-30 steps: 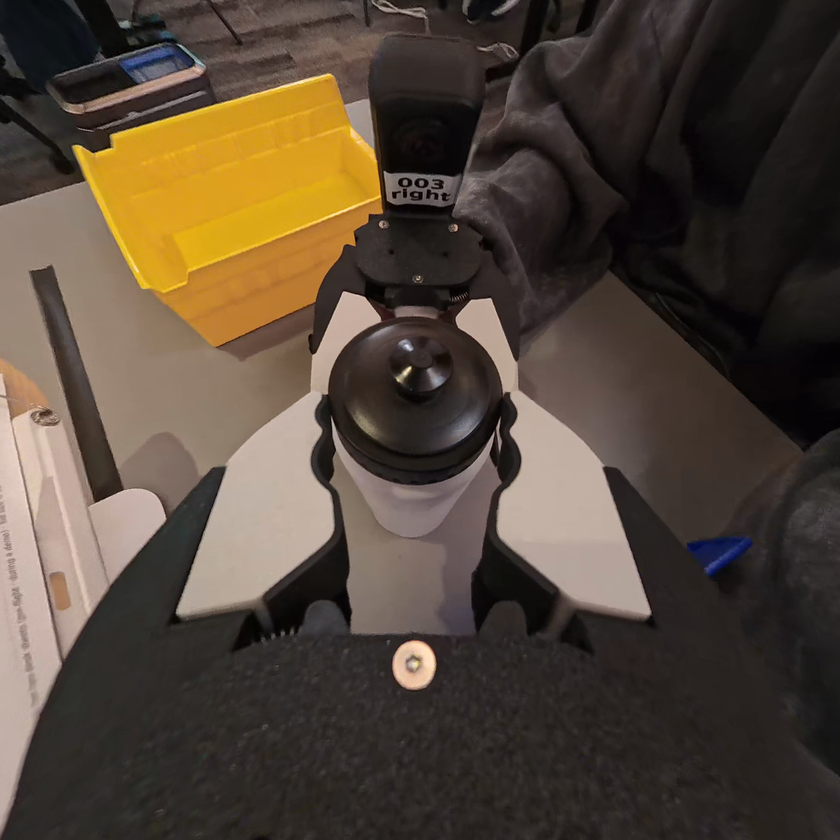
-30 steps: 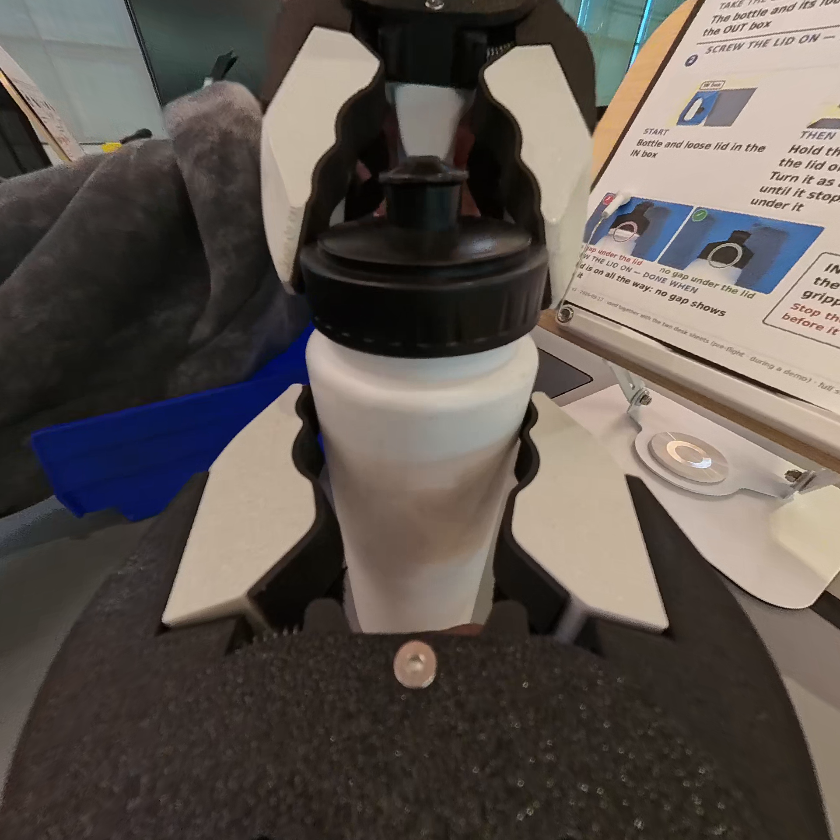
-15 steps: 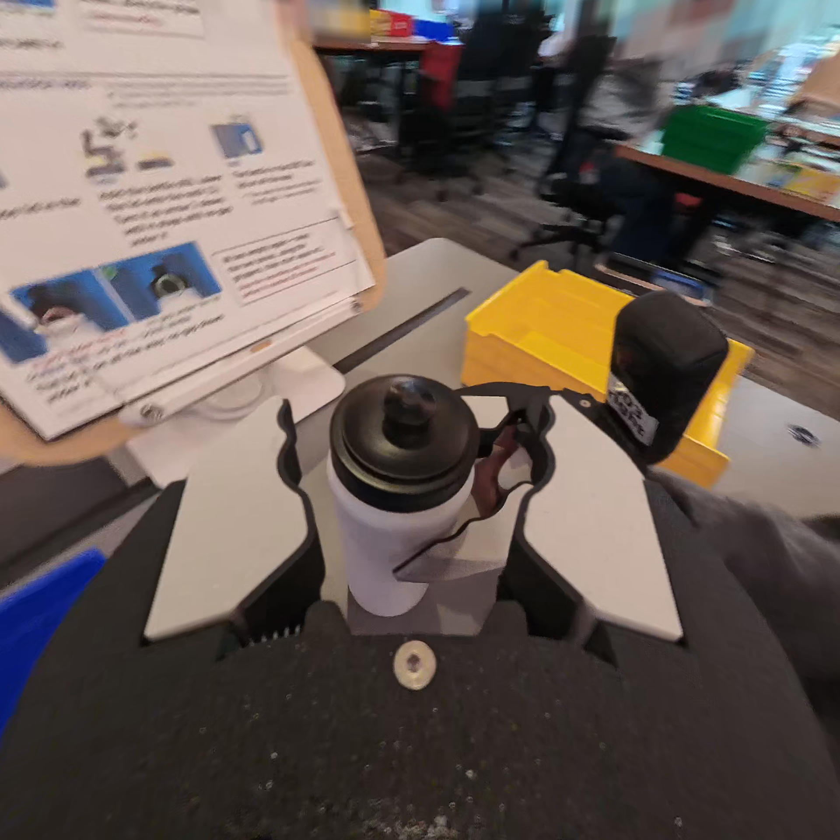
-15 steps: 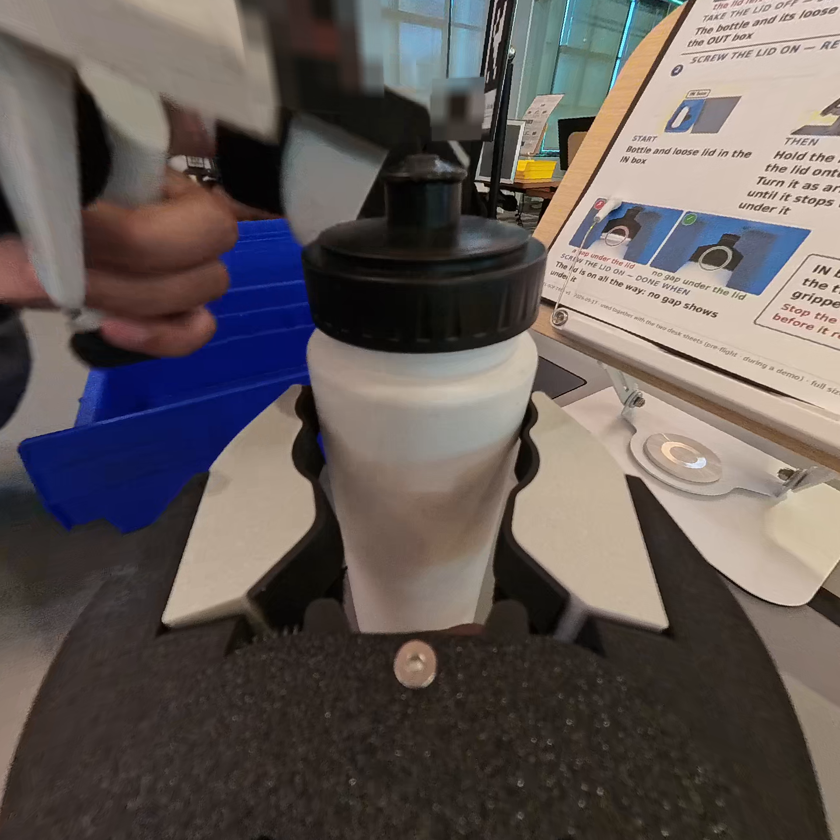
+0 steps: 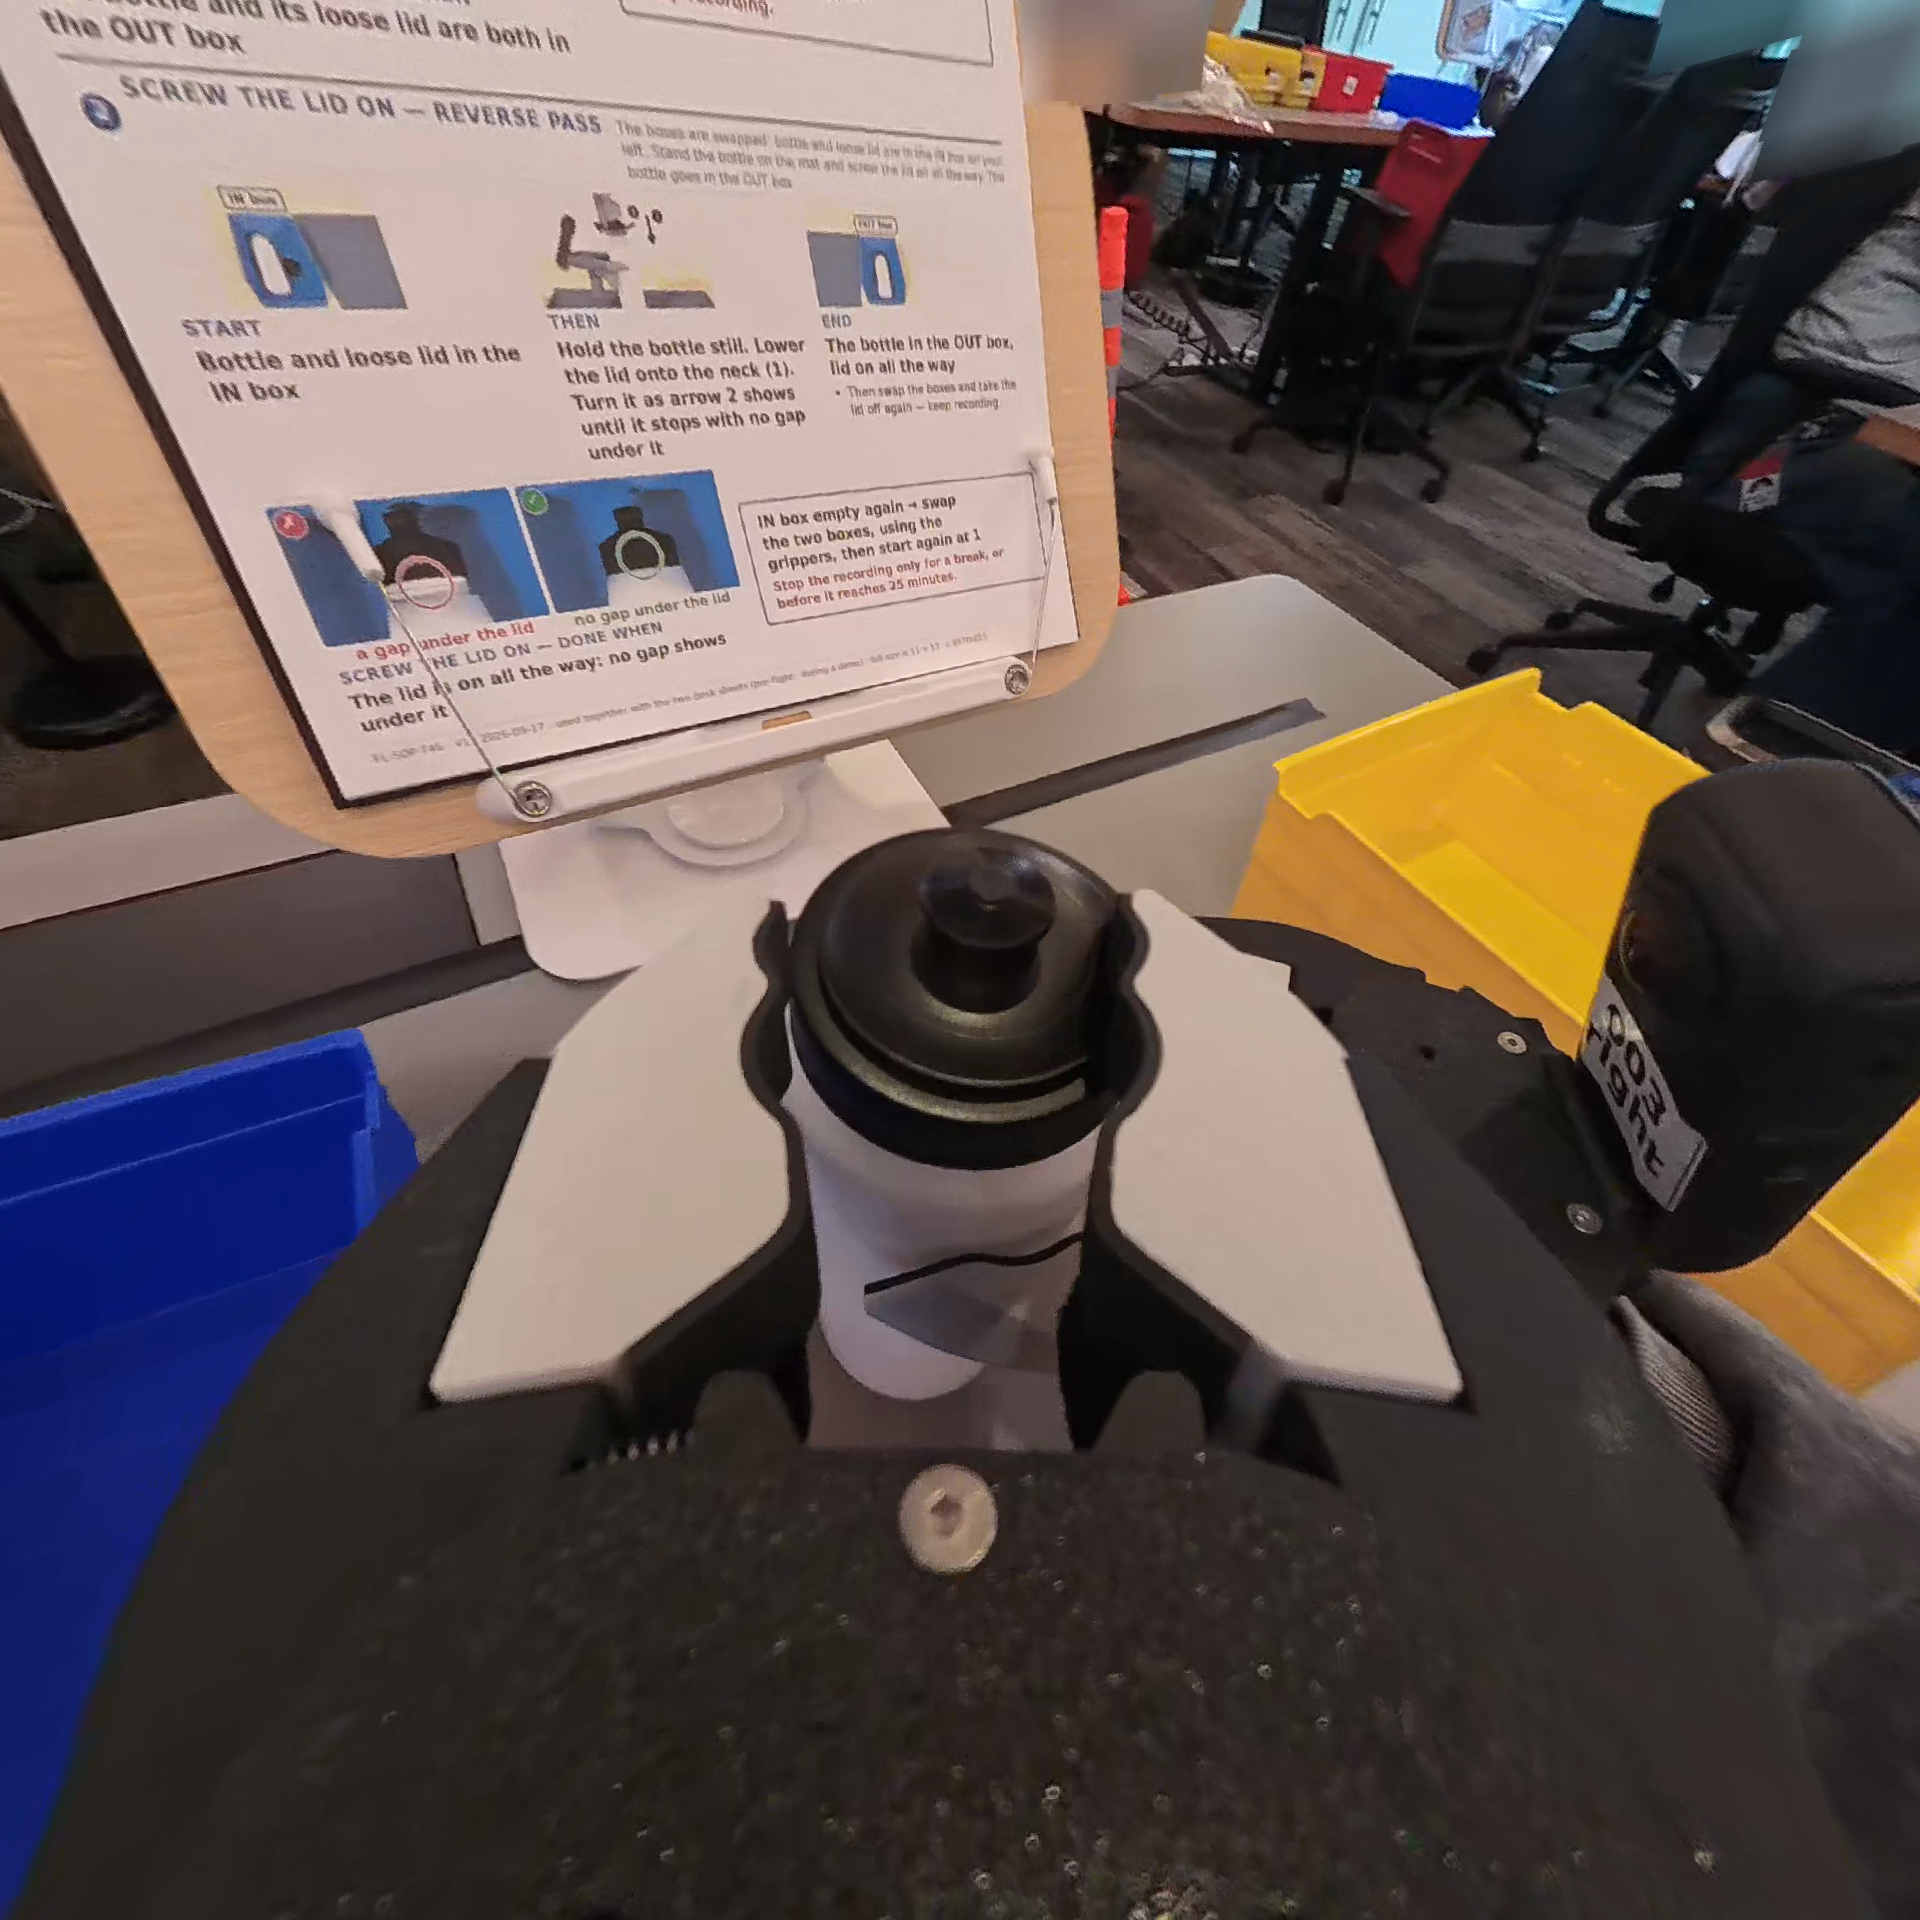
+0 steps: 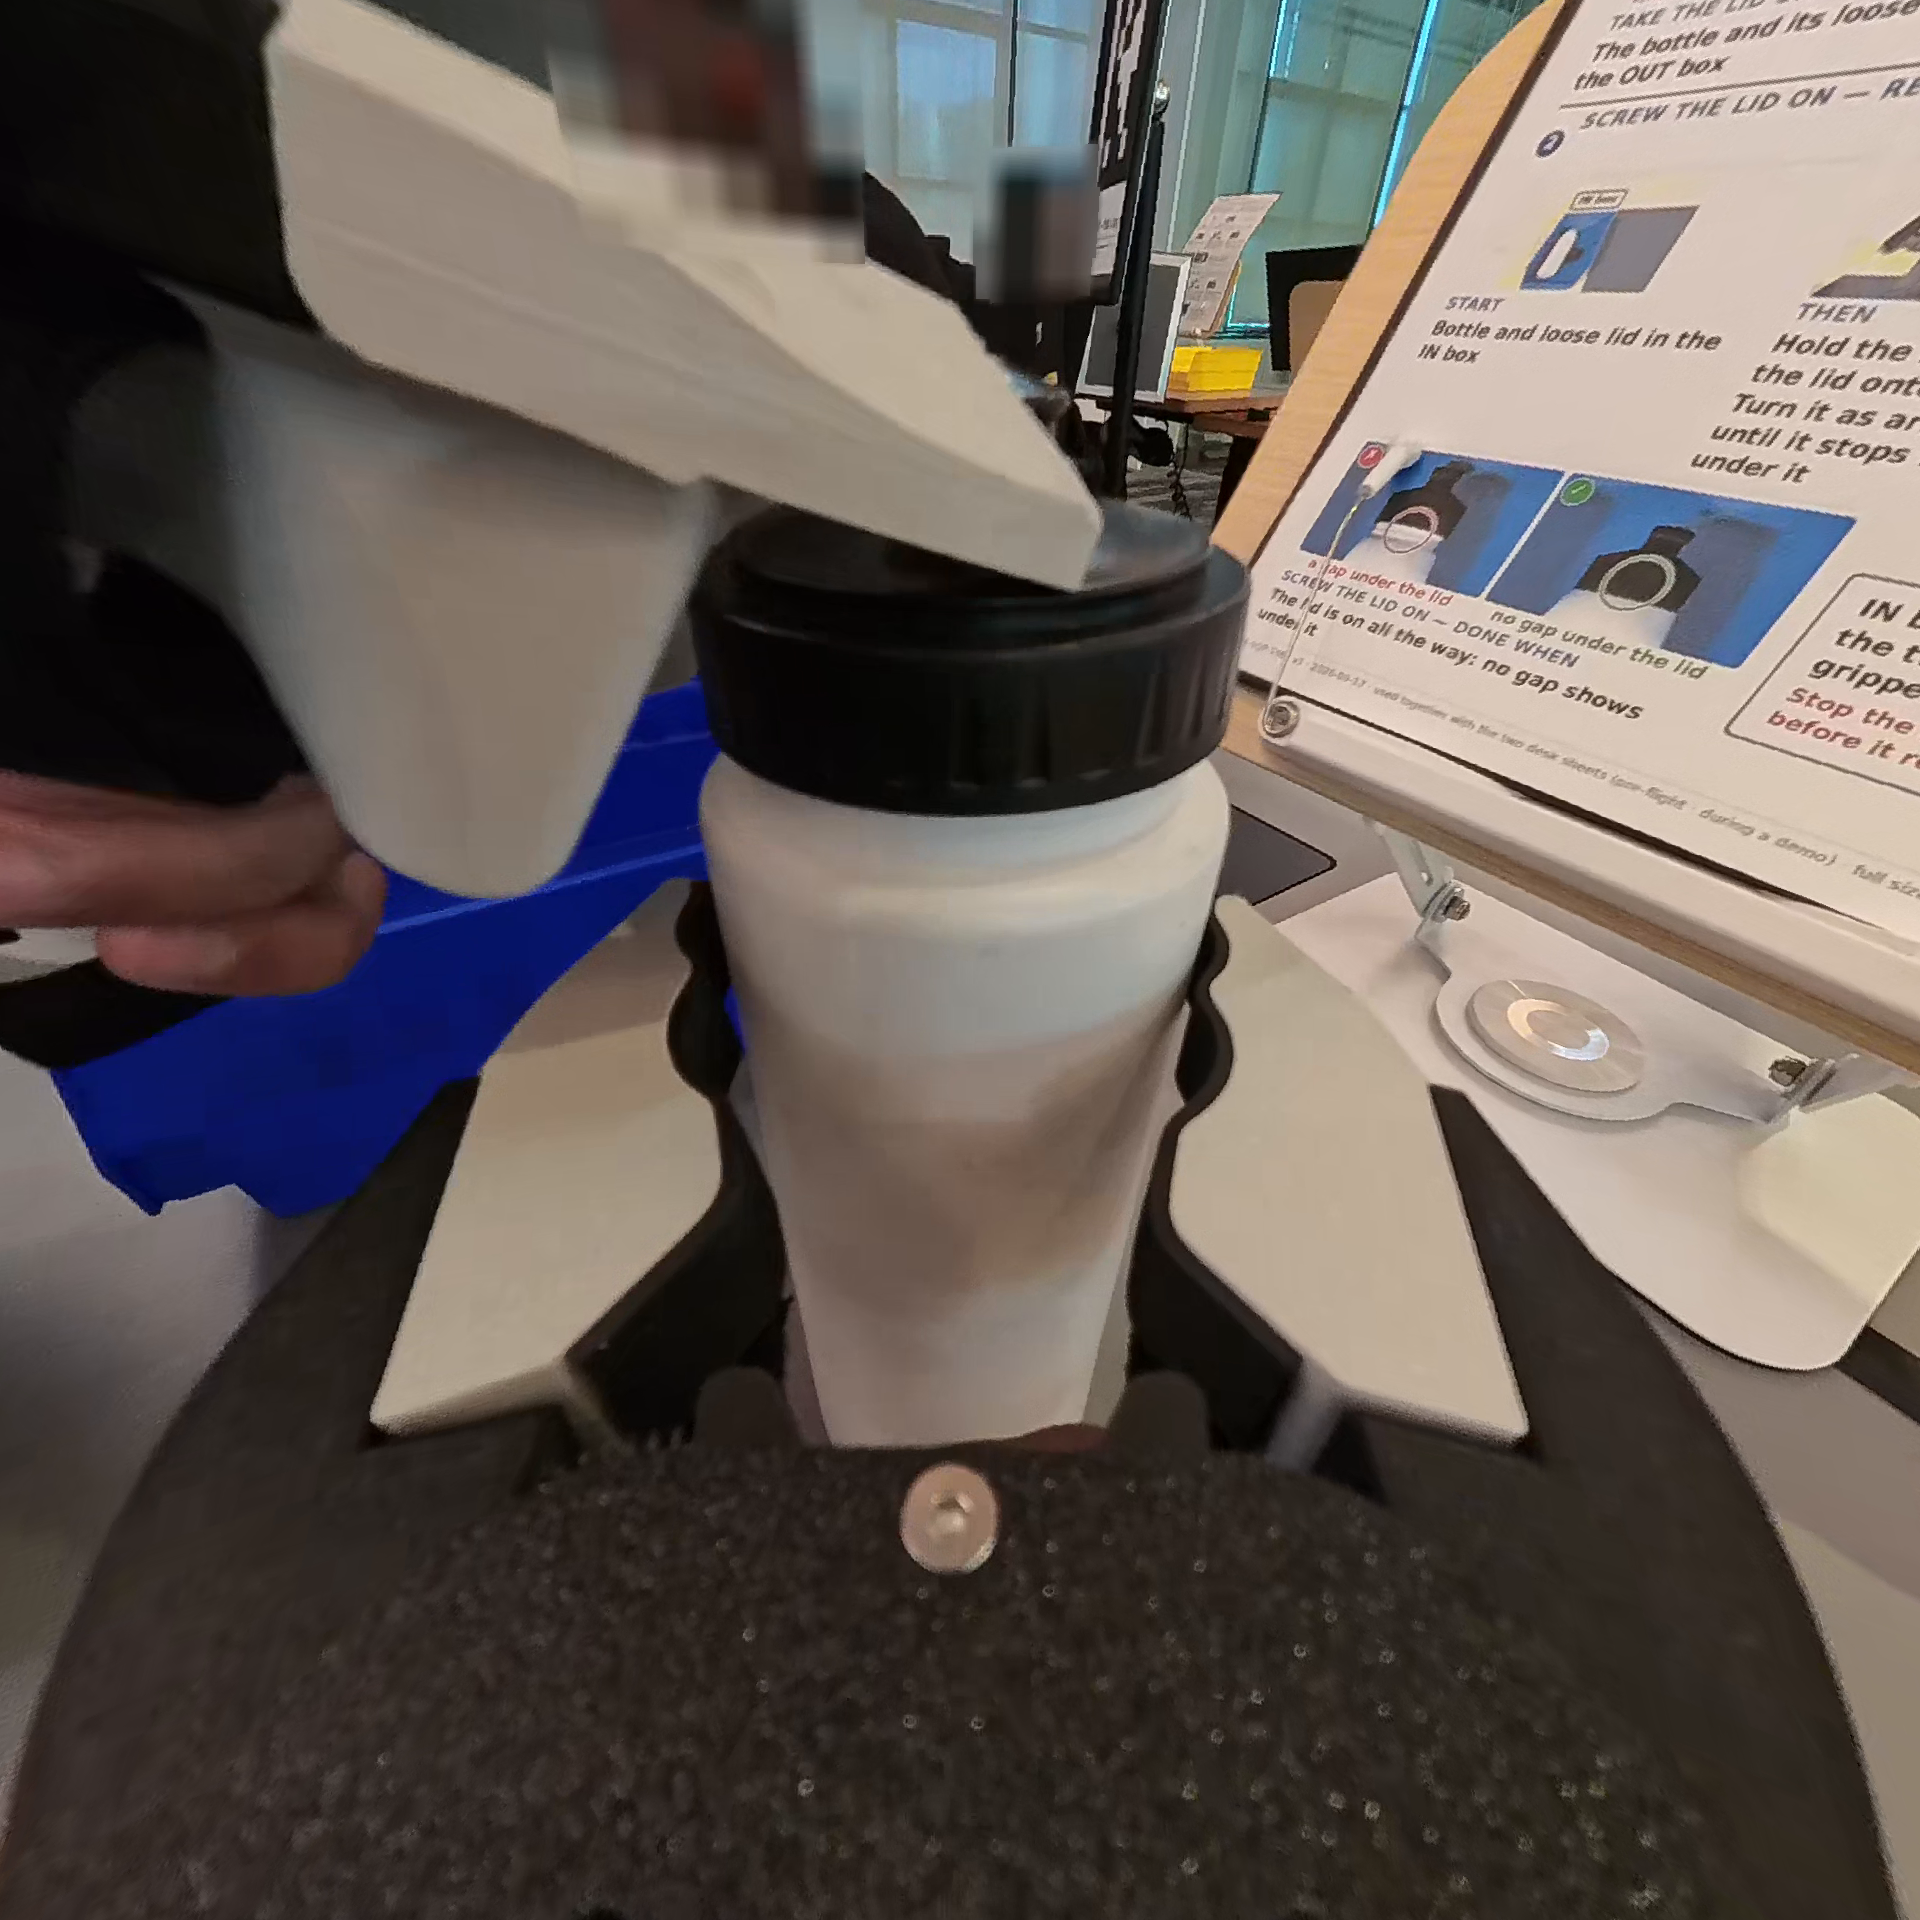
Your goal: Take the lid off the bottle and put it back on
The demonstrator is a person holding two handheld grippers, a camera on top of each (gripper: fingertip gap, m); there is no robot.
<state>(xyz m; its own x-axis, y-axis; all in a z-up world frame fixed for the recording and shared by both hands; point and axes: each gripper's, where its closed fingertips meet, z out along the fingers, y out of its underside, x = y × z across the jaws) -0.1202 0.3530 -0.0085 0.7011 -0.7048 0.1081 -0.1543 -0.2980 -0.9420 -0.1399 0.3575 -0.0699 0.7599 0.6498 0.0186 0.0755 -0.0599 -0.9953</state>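
Note:
A white bottle (image 6: 956, 1039) with a black screw lid (image 6: 966, 675) stands upright in my right gripper (image 6: 956, 935), which is shut on its body. In the left wrist view my left gripper (image 5: 951, 987) comes down from above, and its jaws hug both sides of the lid (image 5: 956, 997). The bottle body (image 5: 935, 1226) shows below it. In the right wrist view the left gripper's white finger (image 6: 675, 364) is blurred and covers the lid's spout. The right gripper's finger (image 5: 966, 1309) shows low on the bottle in the left wrist view.
A blue bin (image 5: 156, 1247) sits left of the bottle and a yellow bin (image 5: 1455, 831) to the right. An instruction board (image 5: 571, 416) on a white stand (image 6: 1558, 1039) stands just behind. A person's hand (image 6: 187, 883) holds the left gripper. Office chairs stand beyond the table.
My left gripper let go of the lid, swung round the bottle from facing the right gripper to facing the board, and closed around the lid again. The right gripper held the bottle still.

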